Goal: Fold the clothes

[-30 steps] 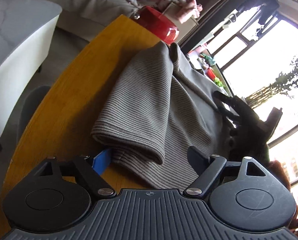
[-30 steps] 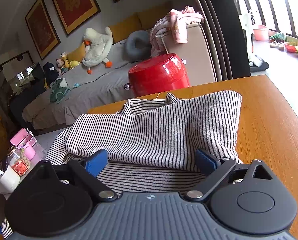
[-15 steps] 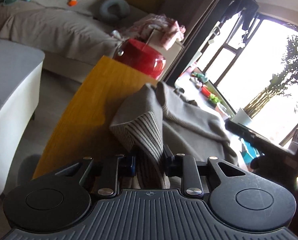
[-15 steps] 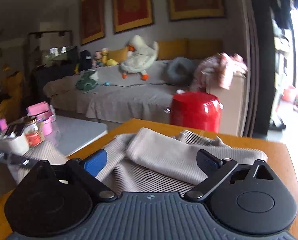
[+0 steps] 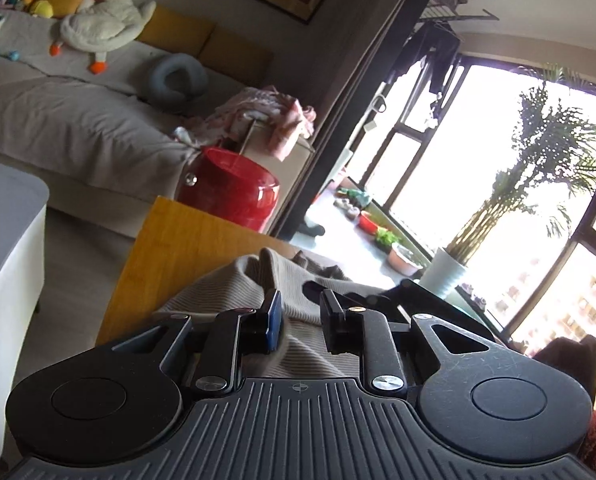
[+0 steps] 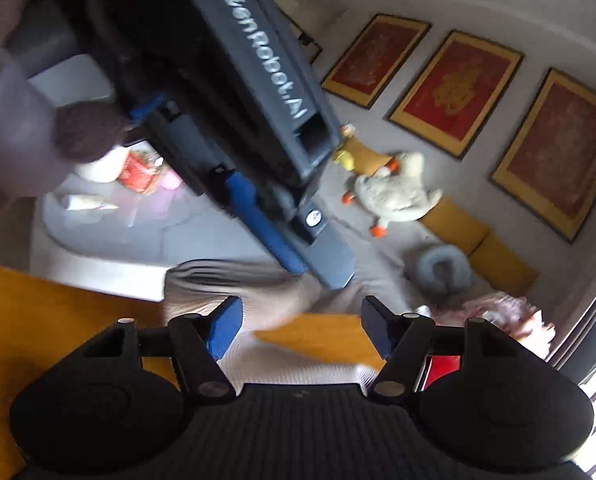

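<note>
Ribbed knit cloth garment (image 5: pixel 233 292) (beige, matt) on a smooth wooden table (image 5: pixel 185 240); glossy red pot (image 5: pixel 233 188).

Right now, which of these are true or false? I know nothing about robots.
1. The right tool is open, holding nothing. True.
2. The left tool pinches the grey striped knitted garment. True.
3. The shiny red round stool stands on the yellow wooden table. False: it stands beyond the table's far edge.
4. The white plush goose lies on the floor. False: it lies on the grey sofa.
</note>
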`<state>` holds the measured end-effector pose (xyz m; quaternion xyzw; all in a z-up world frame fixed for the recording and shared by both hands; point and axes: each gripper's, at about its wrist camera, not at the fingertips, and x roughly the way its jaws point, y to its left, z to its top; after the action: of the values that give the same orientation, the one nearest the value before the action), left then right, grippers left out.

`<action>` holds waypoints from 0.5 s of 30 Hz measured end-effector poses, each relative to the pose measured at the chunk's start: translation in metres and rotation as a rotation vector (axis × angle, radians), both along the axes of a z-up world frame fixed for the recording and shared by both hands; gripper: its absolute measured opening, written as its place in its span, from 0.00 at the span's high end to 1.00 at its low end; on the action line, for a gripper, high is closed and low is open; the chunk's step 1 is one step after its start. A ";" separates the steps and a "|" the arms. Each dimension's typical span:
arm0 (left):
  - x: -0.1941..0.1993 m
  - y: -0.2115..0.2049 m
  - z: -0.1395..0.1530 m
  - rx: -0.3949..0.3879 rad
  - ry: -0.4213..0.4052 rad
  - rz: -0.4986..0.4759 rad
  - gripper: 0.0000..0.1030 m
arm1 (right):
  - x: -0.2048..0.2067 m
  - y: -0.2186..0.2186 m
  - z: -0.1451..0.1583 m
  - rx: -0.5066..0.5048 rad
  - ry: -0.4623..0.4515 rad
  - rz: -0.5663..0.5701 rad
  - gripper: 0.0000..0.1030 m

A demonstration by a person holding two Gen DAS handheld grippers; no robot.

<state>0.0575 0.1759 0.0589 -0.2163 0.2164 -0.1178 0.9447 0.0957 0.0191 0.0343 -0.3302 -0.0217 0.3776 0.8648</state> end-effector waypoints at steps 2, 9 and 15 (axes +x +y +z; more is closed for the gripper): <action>0.000 0.003 0.001 -0.005 -0.009 0.002 0.77 | 0.009 0.000 0.010 0.027 0.000 -0.025 0.57; 0.003 0.015 -0.005 -0.063 -0.028 0.012 0.69 | 0.046 -0.018 0.037 0.101 0.204 -0.091 1.00; 0.007 0.025 -0.030 -0.097 0.066 0.044 0.53 | 0.040 -0.038 0.023 0.018 0.294 -0.019 0.97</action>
<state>0.0646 0.2011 0.0288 -0.2702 0.2368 -0.1000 0.9278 0.1359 -0.0184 0.0569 -0.2638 0.1051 0.4133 0.8652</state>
